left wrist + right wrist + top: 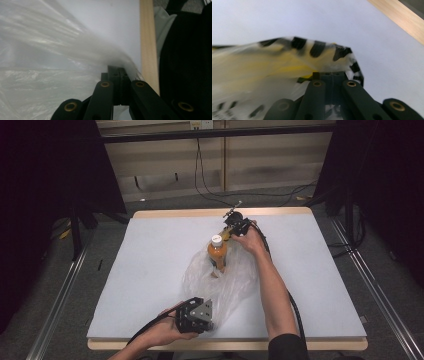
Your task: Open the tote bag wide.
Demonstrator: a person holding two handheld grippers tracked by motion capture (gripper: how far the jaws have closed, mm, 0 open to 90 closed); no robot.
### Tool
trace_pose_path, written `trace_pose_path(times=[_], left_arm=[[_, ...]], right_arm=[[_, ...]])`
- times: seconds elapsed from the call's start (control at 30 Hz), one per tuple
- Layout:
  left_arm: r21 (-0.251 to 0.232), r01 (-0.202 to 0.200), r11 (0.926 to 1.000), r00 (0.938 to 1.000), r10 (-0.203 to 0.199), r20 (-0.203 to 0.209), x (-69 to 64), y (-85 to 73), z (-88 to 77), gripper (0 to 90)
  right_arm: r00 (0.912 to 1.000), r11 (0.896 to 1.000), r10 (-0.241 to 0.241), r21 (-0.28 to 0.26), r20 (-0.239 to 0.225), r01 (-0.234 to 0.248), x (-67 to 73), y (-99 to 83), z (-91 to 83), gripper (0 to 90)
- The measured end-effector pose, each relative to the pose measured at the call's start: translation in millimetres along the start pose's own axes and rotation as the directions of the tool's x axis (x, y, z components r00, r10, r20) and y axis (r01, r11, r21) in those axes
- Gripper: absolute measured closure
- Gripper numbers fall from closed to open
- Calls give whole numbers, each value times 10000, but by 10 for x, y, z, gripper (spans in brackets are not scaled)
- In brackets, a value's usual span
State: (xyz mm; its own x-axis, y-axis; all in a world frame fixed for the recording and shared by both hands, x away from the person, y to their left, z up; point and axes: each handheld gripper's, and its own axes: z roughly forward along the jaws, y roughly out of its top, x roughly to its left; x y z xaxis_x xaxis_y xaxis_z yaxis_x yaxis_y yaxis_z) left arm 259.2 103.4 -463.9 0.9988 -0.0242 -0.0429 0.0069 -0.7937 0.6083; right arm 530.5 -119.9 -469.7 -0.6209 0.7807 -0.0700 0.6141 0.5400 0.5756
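A clear plastic bag (235, 282) lies stretched across the middle of the white table (150, 255). An orange drink bottle (217, 254) with a white cap stands upright at the bag's far end; whether it is inside the film I cannot tell. My left gripper (209, 322) at the near edge is shut on the bag's near end, and the film (62, 55) fans out from the closed jaws (119, 72). My right gripper (227, 234), just behind the bottle, is shut on the bag's far rim (319, 50), which carries black and yellow stripes.
The table's wooden edge (148, 50) runs close beside the left gripper, with the person's dark clothing (185, 62) past it. Bare white tabletop lies left and right of the bag. Cables (210, 190) trail over the floor behind the table.
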Motion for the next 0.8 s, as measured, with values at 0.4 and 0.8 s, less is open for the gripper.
trace_pose_path(times=[0.4,0.8], left_arm=[[-1743,710,9821,9938,-847,-727,232,68,-396,900],[-1862,972,9777,9647,-1386,-2242,618,196,-480,900]], right_arm=[[9842,9702,-44,-2392,-1772,-387,69,-408,-739,900],[9401,9548,-1431,-2931,-3095,488,598,-894,-1248,900]])
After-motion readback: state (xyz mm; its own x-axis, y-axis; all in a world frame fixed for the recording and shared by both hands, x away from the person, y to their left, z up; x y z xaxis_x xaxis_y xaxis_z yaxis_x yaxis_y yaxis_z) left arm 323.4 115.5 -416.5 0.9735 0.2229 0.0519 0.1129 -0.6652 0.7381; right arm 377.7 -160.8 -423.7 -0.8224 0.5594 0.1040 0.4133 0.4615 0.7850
